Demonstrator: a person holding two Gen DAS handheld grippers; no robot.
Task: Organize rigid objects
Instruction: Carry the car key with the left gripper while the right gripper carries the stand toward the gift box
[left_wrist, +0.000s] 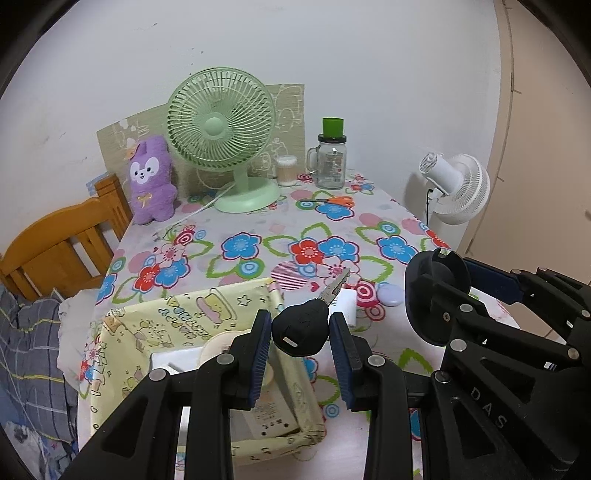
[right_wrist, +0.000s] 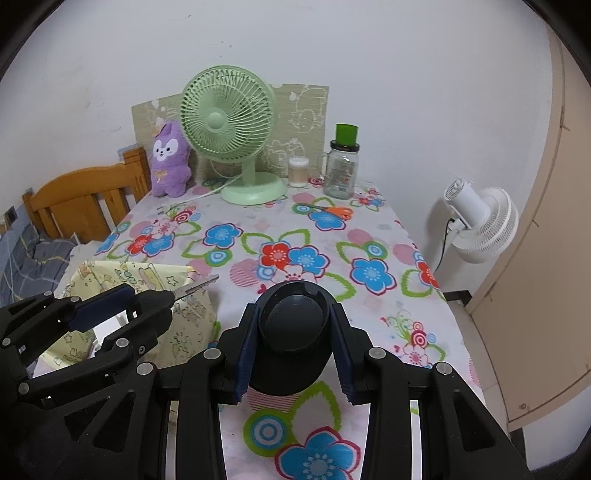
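Note:
My left gripper (left_wrist: 300, 323) is shut on the black head of a key (left_wrist: 334, 287), whose silver blade points away from me. The key hangs over the right rim of a yellow printed fabric box (left_wrist: 184, 314) at the table's near left. My right gripper (right_wrist: 291, 328) is shut on a black round cup (right_wrist: 291, 321), held above the flowered tablecloth (right_wrist: 369, 273) to the right of the box. In the left wrist view, the right gripper (left_wrist: 439, 295) shows at the right with the cup (left_wrist: 434, 280). The right wrist view catches the left gripper (right_wrist: 155, 301) and key (right_wrist: 195, 286) at the left, beside the box (right_wrist: 192, 310).
Inside the box lie white items and a cream disc (left_wrist: 218, 345). A white block (left_wrist: 347, 304) and a lilac oval (left_wrist: 389, 294) lie right of it. At the back stand a green fan (left_wrist: 225, 140), purple plush (left_wrist: 151, 181), glass jar (left_wrist: 330, 162) and orange scissors (left_wrist: 332, 201). A wooden chair (left_wrist: 62, 243) is left.

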